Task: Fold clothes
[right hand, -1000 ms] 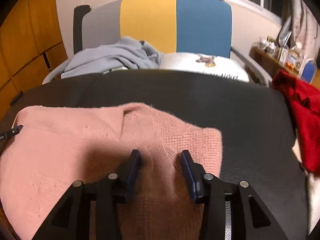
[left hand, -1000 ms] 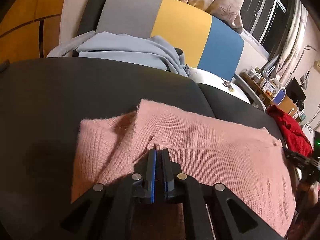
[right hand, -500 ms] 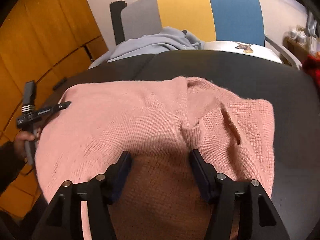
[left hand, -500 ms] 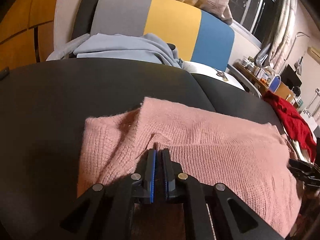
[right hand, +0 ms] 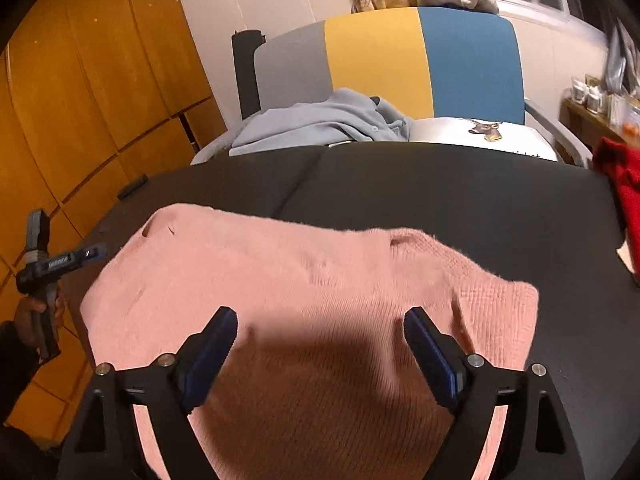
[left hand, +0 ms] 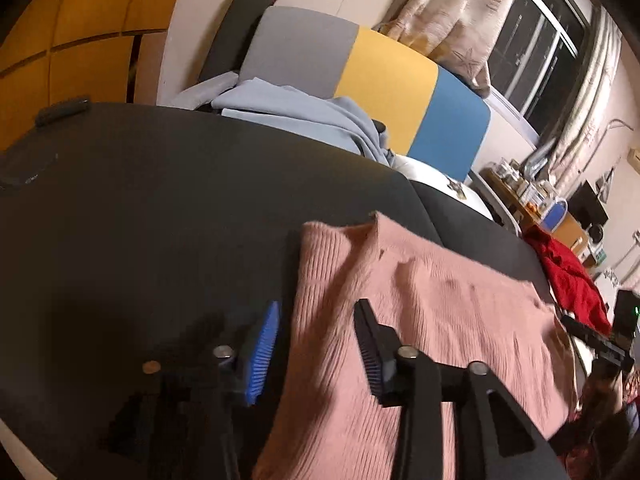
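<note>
A pink knitted sweater point(left hand: 420, 320) is laid flat on a black padded surface point(left hand: 160, 200), near the front edge. The left gripper point(left hand: 316, 320) is held with its jaws spread wide; nothing is gripped between them. One blue-padded finger point(left hand: 264, 344) is positioned over the bare black surface just beside the sweater's left edge, while the other finger is positioned over the knit. Whether the fingers touch the fabric cannot be told.

In the right wrist view the right gripper point(right hand: 320, 324) is likewise seen with its jaws spread, both fingers over the near part of the sweater point(right hand: 312, 288) and a shadow cast on the knit between them. The left gripper point(right hand: 60, 264) is also shown from the side in this view — held in a hand point(right hand: 36, 312) at the sweater's left edge, in front of orange panelling point(right hand: 80, 100).

The left wrist view alone shows a window with curtains point(left hand: 460, 28) and a cluttered shelf point(left hand: 532, 196) at the right. A red garment point(left hand: 568, 276) is shown there in full; in the right wrist view only part of it point(right hand: 624, 188) is visible. Both views show a grey-blue garment point(left hand: 304, 116) lying in front of a grey, yellow and blue chair back point(right hand: 384, 64).
</note>
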`<act>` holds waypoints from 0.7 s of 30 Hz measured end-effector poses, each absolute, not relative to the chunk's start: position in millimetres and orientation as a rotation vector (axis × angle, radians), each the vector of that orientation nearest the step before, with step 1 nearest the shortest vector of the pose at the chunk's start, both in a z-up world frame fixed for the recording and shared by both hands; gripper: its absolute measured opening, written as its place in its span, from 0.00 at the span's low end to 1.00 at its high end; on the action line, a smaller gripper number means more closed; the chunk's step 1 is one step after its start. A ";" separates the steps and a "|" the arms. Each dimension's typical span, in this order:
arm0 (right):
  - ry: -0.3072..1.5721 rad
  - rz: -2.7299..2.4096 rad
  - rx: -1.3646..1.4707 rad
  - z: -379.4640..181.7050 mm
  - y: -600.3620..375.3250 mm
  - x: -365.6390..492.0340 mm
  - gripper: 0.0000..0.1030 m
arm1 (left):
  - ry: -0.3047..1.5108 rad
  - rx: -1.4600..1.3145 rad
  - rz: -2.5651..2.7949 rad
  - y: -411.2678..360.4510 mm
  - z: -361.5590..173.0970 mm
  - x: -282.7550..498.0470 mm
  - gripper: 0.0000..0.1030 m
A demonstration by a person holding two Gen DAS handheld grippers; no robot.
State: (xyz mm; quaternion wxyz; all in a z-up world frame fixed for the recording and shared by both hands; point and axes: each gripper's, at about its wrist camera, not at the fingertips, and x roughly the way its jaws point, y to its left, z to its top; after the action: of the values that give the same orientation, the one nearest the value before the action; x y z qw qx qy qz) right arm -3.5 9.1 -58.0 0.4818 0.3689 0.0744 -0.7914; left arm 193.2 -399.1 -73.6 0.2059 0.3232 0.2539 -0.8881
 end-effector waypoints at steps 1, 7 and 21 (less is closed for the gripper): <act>0.173 -1.926 0.909 -60.6 8.5 -6.1 0.84 | 0.689 0.922 -2.475 -398.1 -75.1 189.6 0.42; 0.070 -1.949 1.007 -89.3 19.0 -25.6 0.84 | 0.579 1.095 -2.485 -395.0 -87.4 150.3 0.44; 0.088 -1.913 0.967 -103.6 12.1 -26.7 1.00 | 0.880 1.297 -2.466 -446.4 -113.4 101.7 0.54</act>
State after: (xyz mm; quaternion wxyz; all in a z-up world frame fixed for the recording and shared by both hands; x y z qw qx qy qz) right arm -26.7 12.1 -103.6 0.4776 0.3959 0.0358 -0.7835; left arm 101.7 -446.4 -113.4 0.1096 0.4411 0.2993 -0.8390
